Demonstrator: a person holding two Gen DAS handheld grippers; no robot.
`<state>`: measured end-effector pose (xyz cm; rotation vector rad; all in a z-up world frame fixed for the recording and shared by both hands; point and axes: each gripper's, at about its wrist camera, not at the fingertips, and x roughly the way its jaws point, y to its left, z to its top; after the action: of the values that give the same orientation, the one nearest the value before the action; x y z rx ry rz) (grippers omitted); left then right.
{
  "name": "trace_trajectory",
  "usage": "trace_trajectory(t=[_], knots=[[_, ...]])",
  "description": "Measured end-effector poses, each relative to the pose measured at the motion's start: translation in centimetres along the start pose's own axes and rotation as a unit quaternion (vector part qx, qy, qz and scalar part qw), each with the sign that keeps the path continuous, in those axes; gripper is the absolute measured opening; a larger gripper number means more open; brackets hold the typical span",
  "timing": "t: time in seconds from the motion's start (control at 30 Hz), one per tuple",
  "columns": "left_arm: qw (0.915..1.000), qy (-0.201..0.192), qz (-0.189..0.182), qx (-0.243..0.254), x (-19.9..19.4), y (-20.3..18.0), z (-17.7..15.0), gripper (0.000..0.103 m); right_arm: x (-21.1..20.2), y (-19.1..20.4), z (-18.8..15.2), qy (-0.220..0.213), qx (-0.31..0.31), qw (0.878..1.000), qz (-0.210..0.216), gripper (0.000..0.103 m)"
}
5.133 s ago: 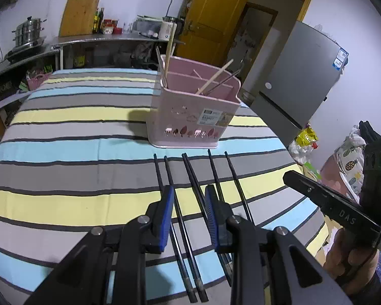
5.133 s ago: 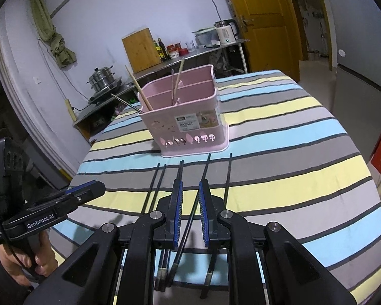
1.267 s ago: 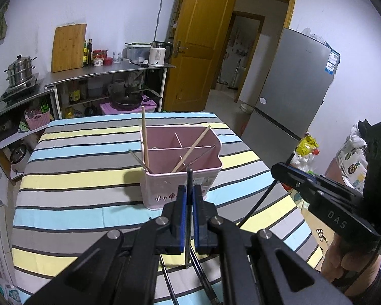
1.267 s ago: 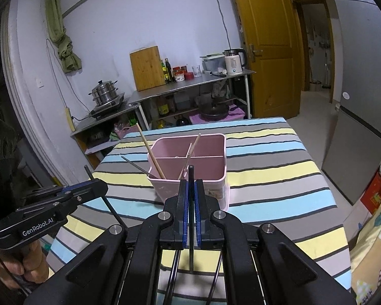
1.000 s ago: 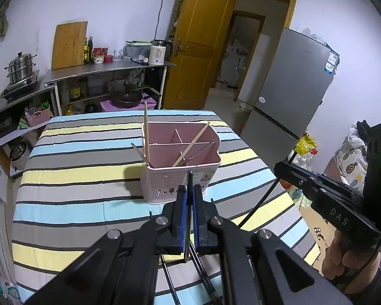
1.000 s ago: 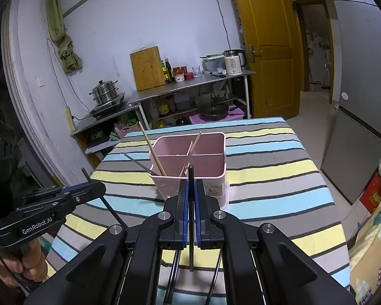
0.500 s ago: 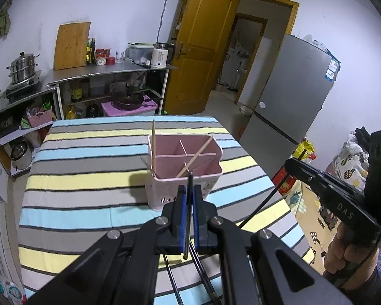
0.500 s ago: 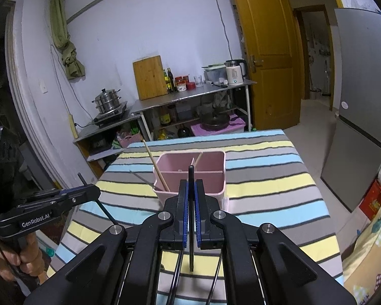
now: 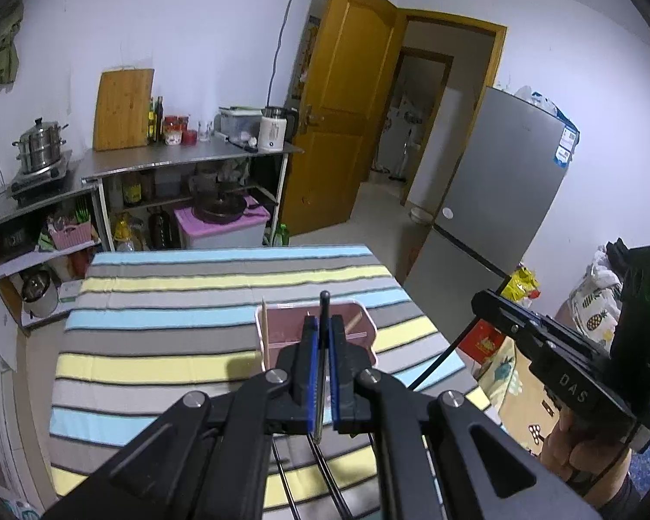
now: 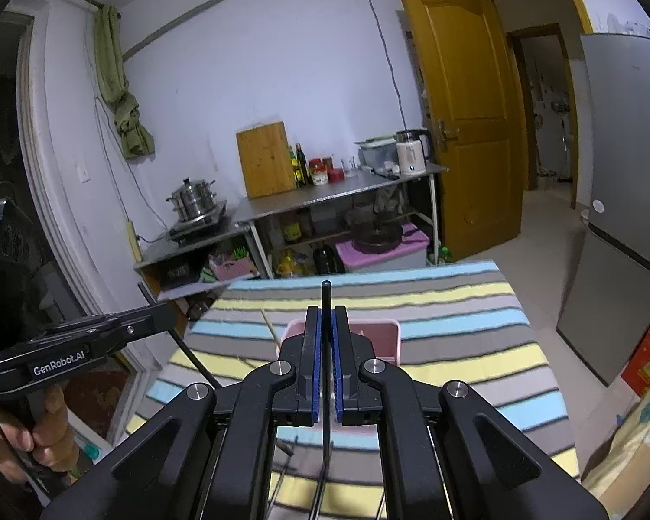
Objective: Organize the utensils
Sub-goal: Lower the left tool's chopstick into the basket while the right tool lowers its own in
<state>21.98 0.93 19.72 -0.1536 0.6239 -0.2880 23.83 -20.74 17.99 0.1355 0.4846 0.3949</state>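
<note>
the left gripper has its blue-lined fingers pinched on a black chopstick, which runs up the middle of the left wrist view, its rounded end poking out toward 12 o'clock past the fingertips and its other end showing below the pads

the right gripper likewise has its fingers clamped on a second black chopstick that stands out toward 12 o'clock beyond the tips and continues down toward 6 o'clock under the gripper body

the pink utensil basket stands on the striped tablecloth just past the left gripper's fingertips and partly hidden by them; in the right wrist view the basket also sits right behind the fingers. light wooden chopsticks lean in the basket, one at its 9 o'clock edge and another toward 2 o'clock

more black chopsticks lie on the cloth under the left gripper, toward 6 o'clock

each gripper shows in the other's view: the right one at 3 o'clock, held by a hand, the left one at 9 o'clock, held by a hand
</note>
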Motion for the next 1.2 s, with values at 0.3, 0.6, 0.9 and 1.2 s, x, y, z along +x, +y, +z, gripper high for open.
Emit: trace_trajectory(t=[0.3, 0.6, 0.9, 1.2], knots=[[0.9999, -0.013, 0.007, -0.008, 0.9, 0.7, 2.6, 0.005, 1.3, 0.4, 2.8, -0.026, 0.013, 1.000, 0.011, 0.004], [0.9995, -0.024, 0.012, -0.014, 2.4, 1.8, 4.3, 0.005, 4.1, 0.3, 4.0, -0.031, 0.024, 0.999, 0.004, 0.004], [0.9995, -0.019, 0.012, -0.023, 5.1, 2.7, 3.9, 0.005, 7.3, -0.3, 2.7, -0.026, 0.031, 0.999, 0.000, 0.004], [0.9993, 0.008, 0.004, -0.037, 8.0, 3.4, 1.1, 0.005, 9.6, -0.7, -0.2, 0.001, 0.033, 0.999, -0.003, 0.004]])
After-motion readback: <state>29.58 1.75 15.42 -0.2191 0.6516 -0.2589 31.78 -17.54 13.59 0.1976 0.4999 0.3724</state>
